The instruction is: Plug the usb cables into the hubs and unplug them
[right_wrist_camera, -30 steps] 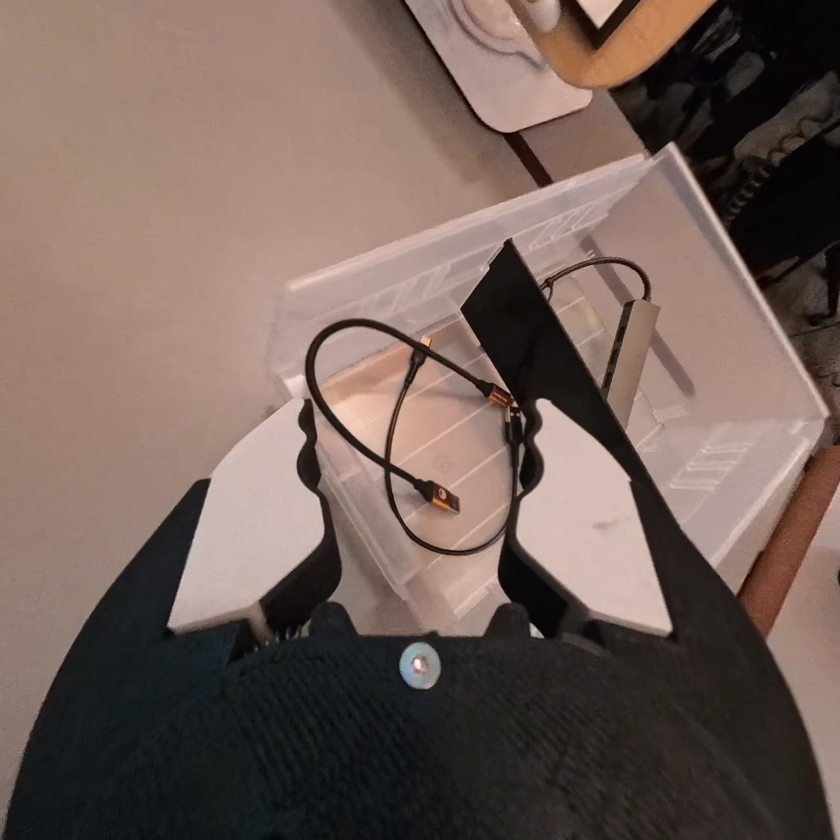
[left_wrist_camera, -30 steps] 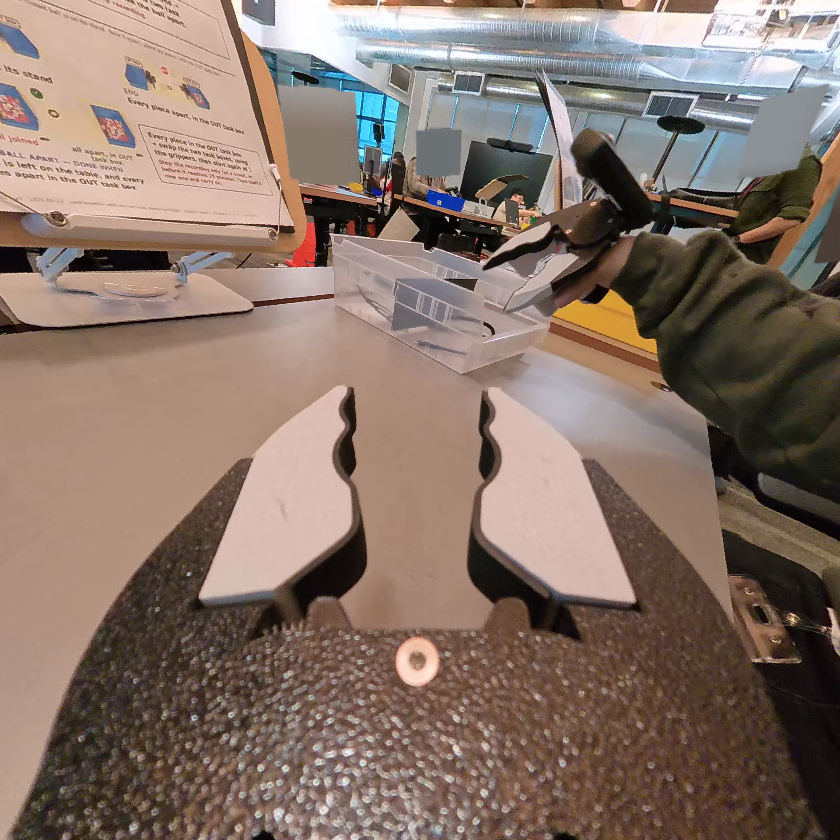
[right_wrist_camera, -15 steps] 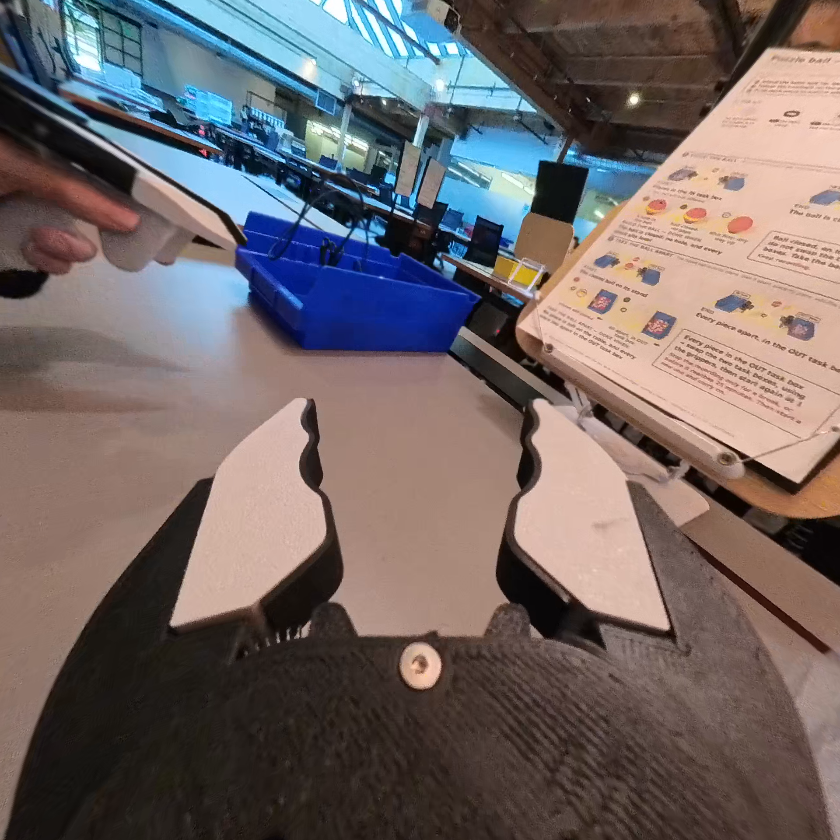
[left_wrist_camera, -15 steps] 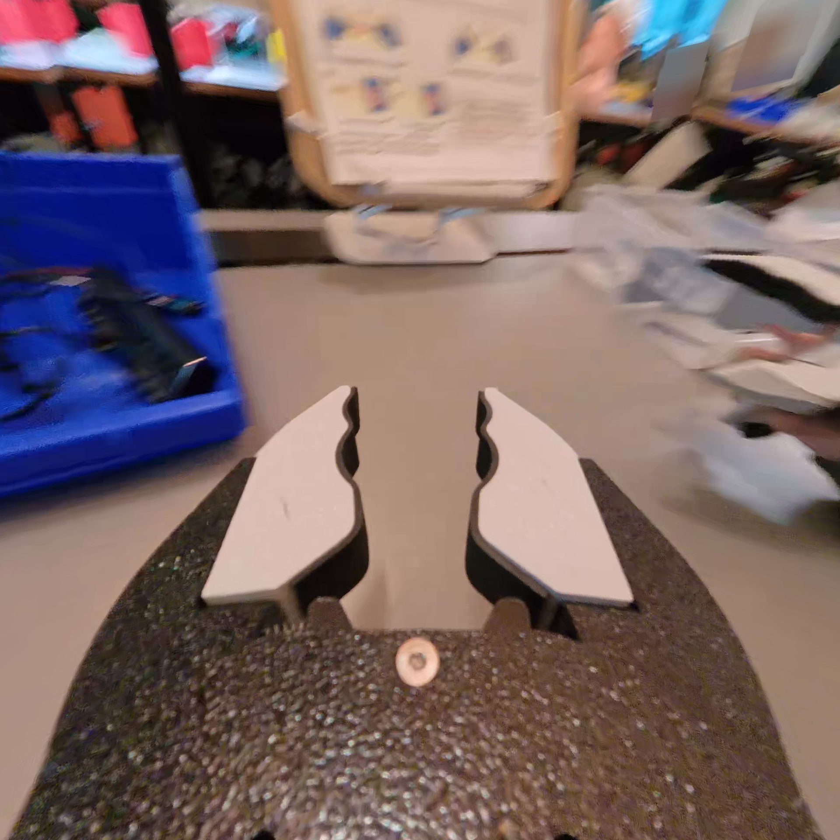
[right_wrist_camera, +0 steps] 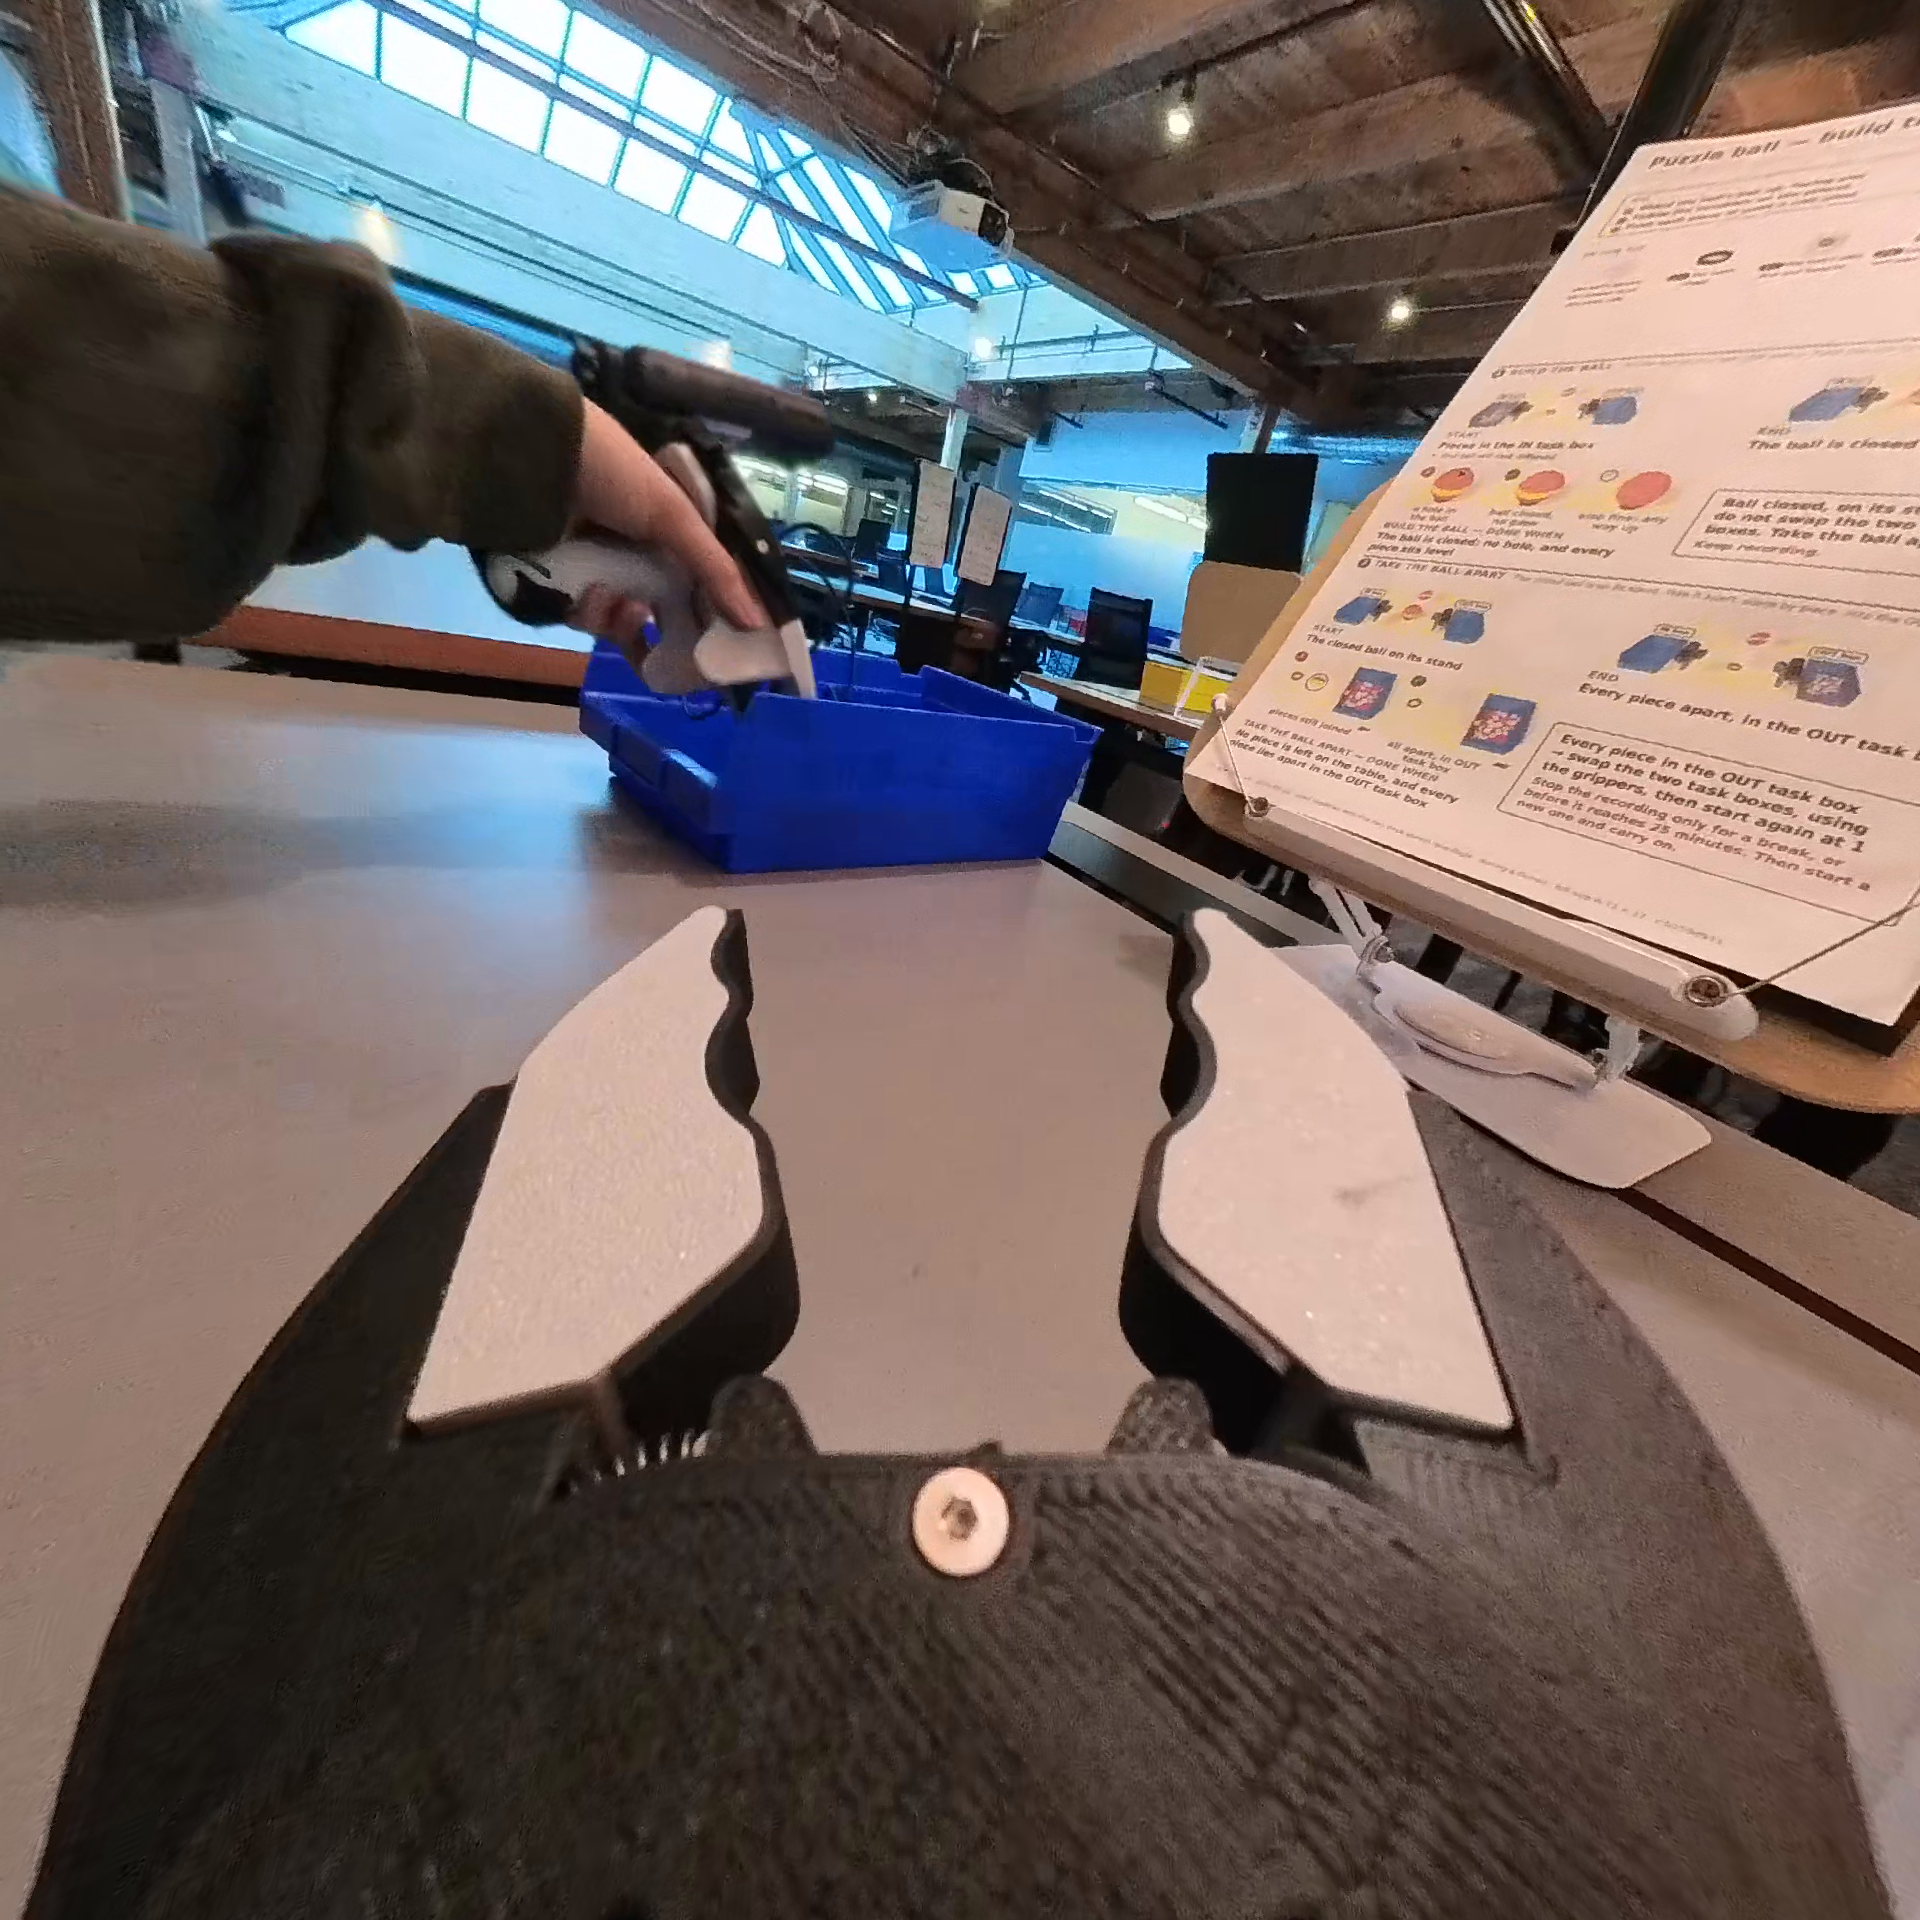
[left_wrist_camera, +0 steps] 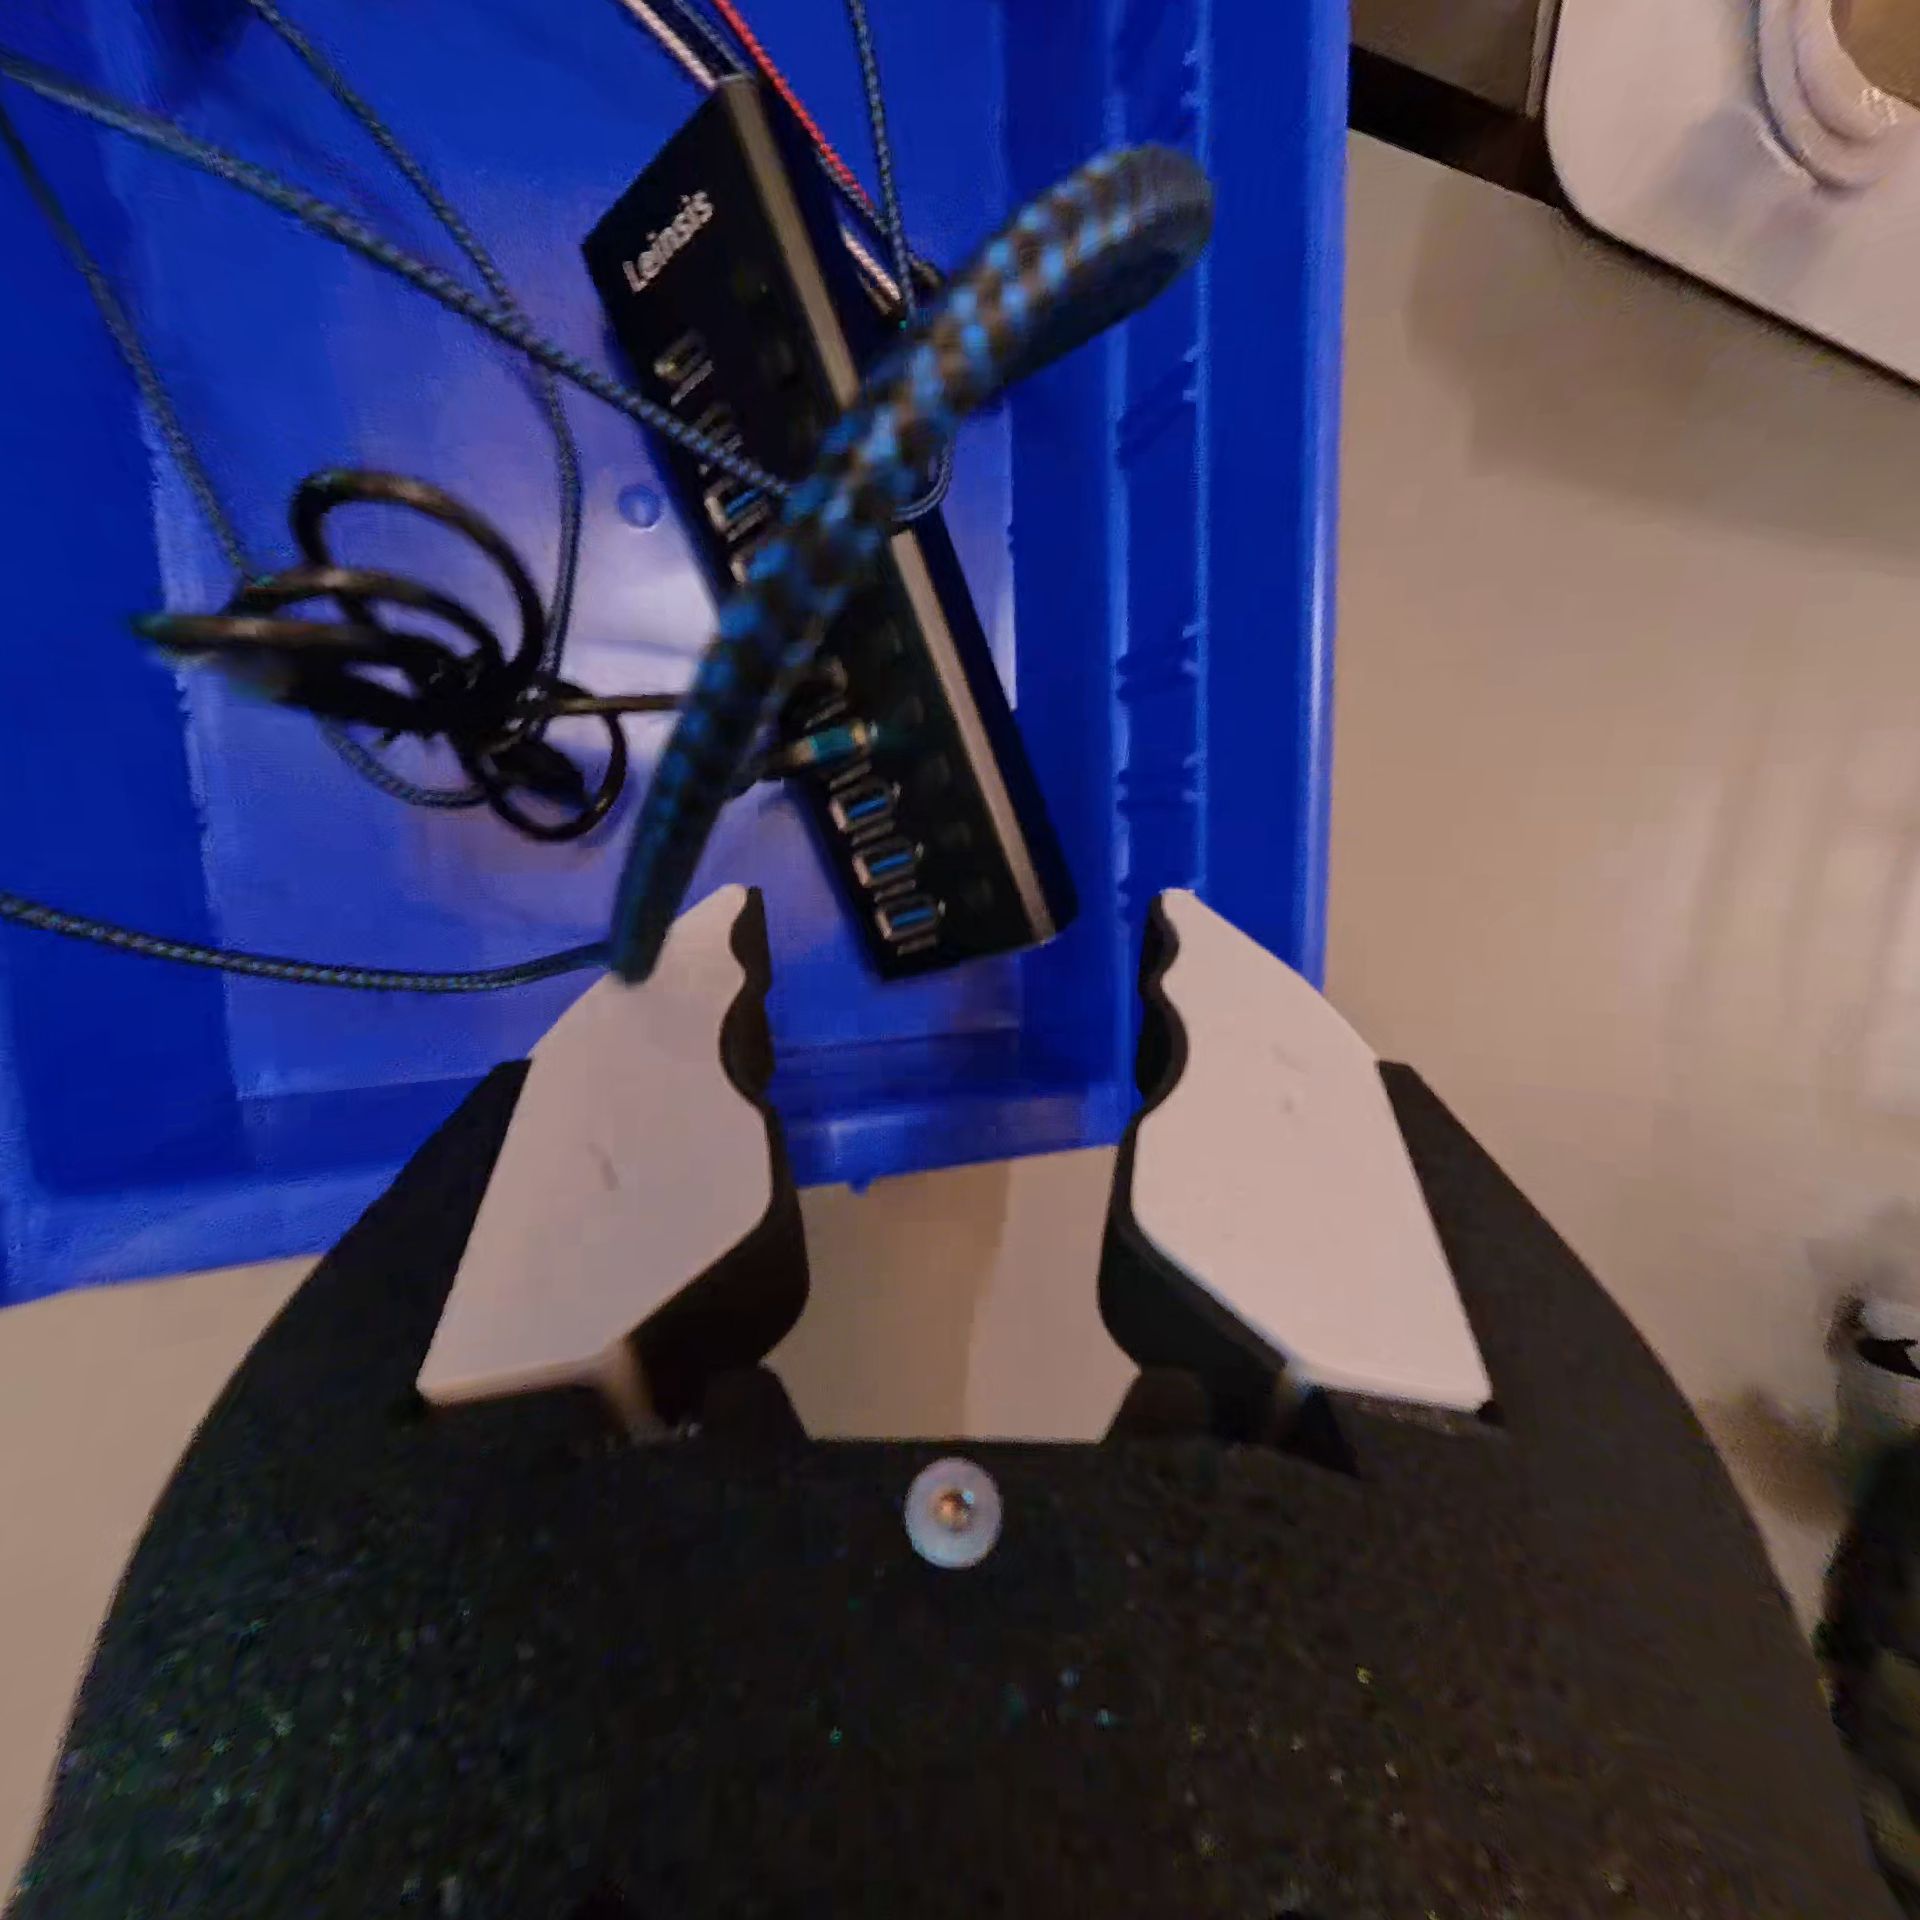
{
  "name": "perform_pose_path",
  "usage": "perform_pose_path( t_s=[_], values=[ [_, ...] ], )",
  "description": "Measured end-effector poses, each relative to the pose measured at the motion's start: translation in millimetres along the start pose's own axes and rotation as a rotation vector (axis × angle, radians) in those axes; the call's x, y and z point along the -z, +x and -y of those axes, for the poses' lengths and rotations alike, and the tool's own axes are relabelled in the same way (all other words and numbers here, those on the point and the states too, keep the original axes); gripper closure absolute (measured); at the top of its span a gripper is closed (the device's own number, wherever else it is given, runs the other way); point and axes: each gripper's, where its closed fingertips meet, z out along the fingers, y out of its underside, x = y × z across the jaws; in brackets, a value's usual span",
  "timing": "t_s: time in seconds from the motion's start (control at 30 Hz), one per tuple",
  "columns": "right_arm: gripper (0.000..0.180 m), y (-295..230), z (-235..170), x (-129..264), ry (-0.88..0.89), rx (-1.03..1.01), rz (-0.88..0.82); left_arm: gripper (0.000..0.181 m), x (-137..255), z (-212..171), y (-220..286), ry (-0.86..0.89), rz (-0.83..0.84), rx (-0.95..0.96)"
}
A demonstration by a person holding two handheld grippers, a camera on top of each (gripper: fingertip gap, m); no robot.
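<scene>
My left gripper [left_wrist_camera: 948, 914] is open and empty, pointing down over the near right corner of a blue bin [left_wrist_camera: 1174, 644]. In the bin lies a long black USB hub [left_wrist_camera: 821, 582] with a row of ports and at least one cable plugged in. A thick blue-black braided cable [left_wrist_camera: 894, 468] arcs above the hub, close to my left fingertip. A bundle of thin black cables [left_wrist_camera: 416, 665] lies left of the hub. My right gripper [right_wrist_camera: 951, 925] is open and empty, low over the grey table [right_wrist_camera: 312, 987]. It sees the bin [right_wrist_camera: 862, 779] and the left gripper [right_wrist_camera: 727, 623] above it.
An instruction sheet on a wooden board [right_wrist_camera: 1621, 644] stands on a white stand [right_wrist_camera: 1486, 1081] at the table's right edge; its base also shows in the left wrist view [left_wrist_camera: 1745, 166]. A person's green sleeve [right_wrist_camera: 239, 426] reaches in from the left. Across from one pair of fingers to the other is roughly 35 cm.
My left gripper swung from the table centre to above the blue bin and now looks down into it. My right gripper left the clear bin a second ago and now faces the blue bin.
</scene>
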Motion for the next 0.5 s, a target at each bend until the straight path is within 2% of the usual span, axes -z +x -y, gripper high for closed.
perform_pose_path(
  t_s=[0.13,0.27,0.4,0.5],
  values=[
    [0.103,-1.0,-0.1,0.3,0.002,0.002,0.006,0.112,-21.5,3.5,4.5,-0.115,-0.053,0.123],
    [0.104,-1.0,-0.7,-0.1,-0.001,-0.001,0.009,0.111,-38.9,-1.7,-8.6,-0.198,-0.005,0.195],
    [0.105,0.2,-0.9,0.0,0.0,-0.015,0.012,0.116,-54.2,-4.4,-11.3,-0.212,-0.027,0.254],
    [0.105,0.1,-2.1,-0.9,-0.008,-0.022,0.018,0.122,-62.2,-3.9,-8.7,-0.173,-0.049,0.21]
  ],
)
